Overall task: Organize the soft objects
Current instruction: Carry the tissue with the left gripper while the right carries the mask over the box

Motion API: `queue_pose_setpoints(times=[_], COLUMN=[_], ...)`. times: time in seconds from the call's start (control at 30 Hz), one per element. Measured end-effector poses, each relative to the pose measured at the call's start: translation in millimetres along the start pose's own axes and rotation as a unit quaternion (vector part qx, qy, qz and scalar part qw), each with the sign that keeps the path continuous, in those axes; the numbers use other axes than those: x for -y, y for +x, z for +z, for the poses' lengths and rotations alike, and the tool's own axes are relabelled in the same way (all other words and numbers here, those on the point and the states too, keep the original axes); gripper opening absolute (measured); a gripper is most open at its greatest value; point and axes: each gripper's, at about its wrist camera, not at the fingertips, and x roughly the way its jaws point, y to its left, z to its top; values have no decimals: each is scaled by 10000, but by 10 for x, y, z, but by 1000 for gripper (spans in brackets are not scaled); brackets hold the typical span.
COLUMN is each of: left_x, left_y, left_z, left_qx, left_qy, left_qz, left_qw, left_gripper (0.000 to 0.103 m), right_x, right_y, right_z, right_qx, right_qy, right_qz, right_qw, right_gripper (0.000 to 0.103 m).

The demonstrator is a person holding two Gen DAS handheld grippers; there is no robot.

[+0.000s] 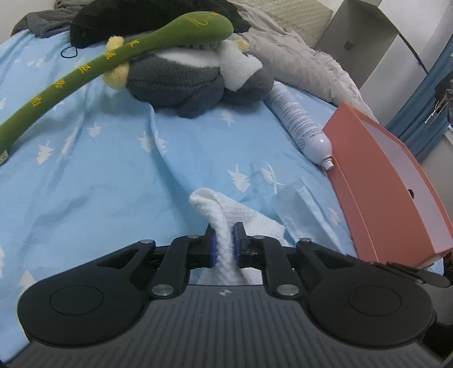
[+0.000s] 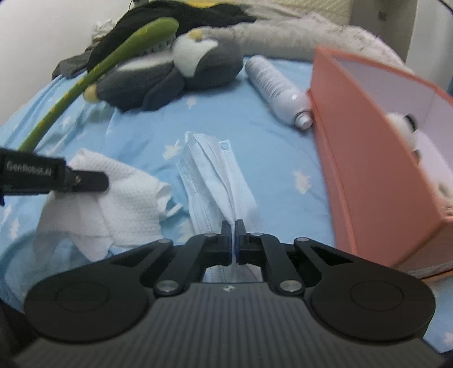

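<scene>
My left gripper (image 1: 225, 240) is shut on a white textured cloth (image 1: 223, 226), which bunches up between the blue pads and lifts off the bed. From the right wrist view the same cloth (image 2: 124, 192) hangs under the left gripper's black fingers (image 2: 85, 179). My right gripper (image 2: 233, 240) is shut on a thin fold of a light blue face mask (image 2: 215, 175) lying on the sheet. The mask (image 1: 294, 201) also shows right of the cloth. A grey and white plush penguin (image 1: 192, 82) lies further back with a long green plush stick (image 1: 85, 76) resting across it.
An orange open box (image 2: 368, 158) stands at the right, with a small white plush (image 2: 407, 127) inside. A white spray bottle (image 1: 300, 124) lies against its far corner. Dark clothes (image 1: 119, 19) and a grey blanket (image 1: 297, 56) pile at the bed's far end. Blue patterned sheet (image 1: 113, 169) covers the bed.
</scene>
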Motion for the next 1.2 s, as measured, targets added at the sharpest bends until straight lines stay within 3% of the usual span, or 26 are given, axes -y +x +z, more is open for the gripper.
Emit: queue_pose_setpoints(times=[0.33,0.77,1.0,1.2], left_x=[64,215,450,755], left_y=[-388,-768,-851,-873], left_z=[-136,-40,-37,-51], left_qx=[118,376,423,431], left_qy=[139,493,682,881], left_qz=[-99,-198,-355,-622], left_qw=[9998,9979,9961,9932], left_gripper=[11,11,11,11], right_x=[-4,91,183,307], right_y=[-340,-740,-984,-1247], right_z=[-64,63,64,71], right_qx=[201,580,703,935], right_qy=[335,662,855,853], right_qz=[-136,-178,-161,-404], right_qw=[9991,9960,9937,9911], right_gripper=[6,6,6,6])
